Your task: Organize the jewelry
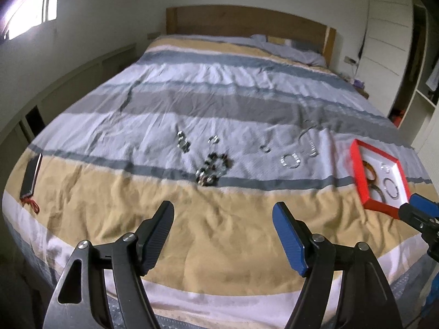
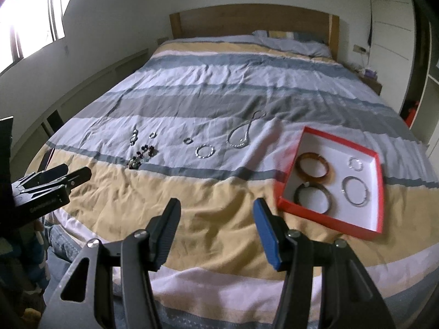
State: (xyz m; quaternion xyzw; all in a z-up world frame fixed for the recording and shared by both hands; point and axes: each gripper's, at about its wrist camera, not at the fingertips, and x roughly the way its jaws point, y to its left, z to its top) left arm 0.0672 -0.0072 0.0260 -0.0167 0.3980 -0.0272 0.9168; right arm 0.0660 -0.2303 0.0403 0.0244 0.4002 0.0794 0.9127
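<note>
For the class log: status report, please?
Left gripper and right gripper open, empty. Four bangles in red box; silver bracelet and others loose on bedspread. Nothing in the way.

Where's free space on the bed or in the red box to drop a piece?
Free: the yellow band between both grippers and the jewelry row; the red box's white floor at its far-left corner. Crowded: around the bead cluster and silver necklace.

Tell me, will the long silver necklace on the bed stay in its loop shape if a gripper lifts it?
Probably not. The silver necklace lies in a loose, crossed loop on the bedspread, so it looks like a floppy chain that would dangle. Being thin, it may slip between the pads.
</note>
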